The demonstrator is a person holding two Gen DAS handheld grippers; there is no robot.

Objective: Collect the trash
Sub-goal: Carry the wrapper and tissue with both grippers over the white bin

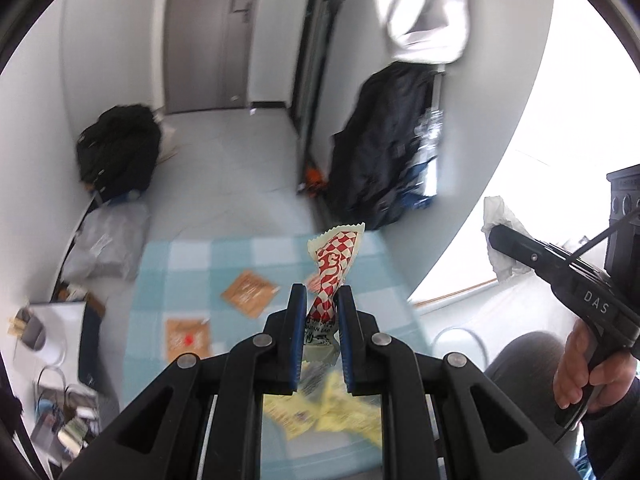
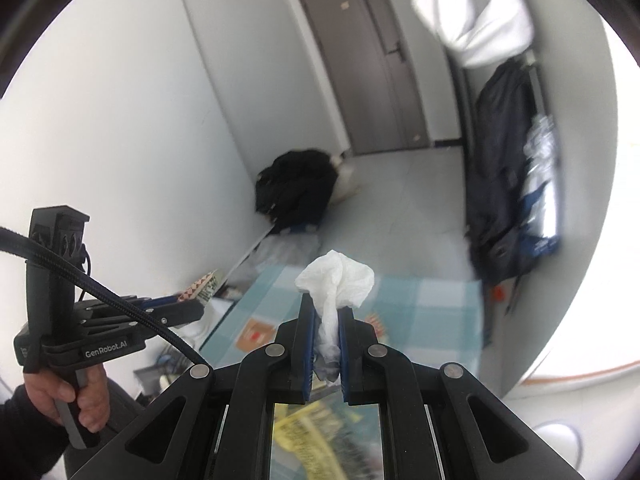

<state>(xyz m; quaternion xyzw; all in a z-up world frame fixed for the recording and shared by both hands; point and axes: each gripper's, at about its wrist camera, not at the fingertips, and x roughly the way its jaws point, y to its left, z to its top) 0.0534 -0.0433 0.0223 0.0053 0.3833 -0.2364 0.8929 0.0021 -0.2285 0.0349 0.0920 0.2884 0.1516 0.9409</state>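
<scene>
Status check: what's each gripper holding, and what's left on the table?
Left gripper shut on red checkered wrapper. Right gripper shut on white tissue. Brown packets and yellow wrappers remain on checkered tablecloth.

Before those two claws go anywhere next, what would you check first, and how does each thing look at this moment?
1. Left claw pinches the red checked wrapper: ok.
2. Right claw pinches the crumpled white tissue: ok.
3. Both pieces are lifted clear of the blue checked cloth: ok.
4. All the trash is picked up: not ok; two orange packets and yellow wrappers lie on the cloth.
5. A bin to drop them in is within sight: cannot tell; none shows in either view.
</scene>
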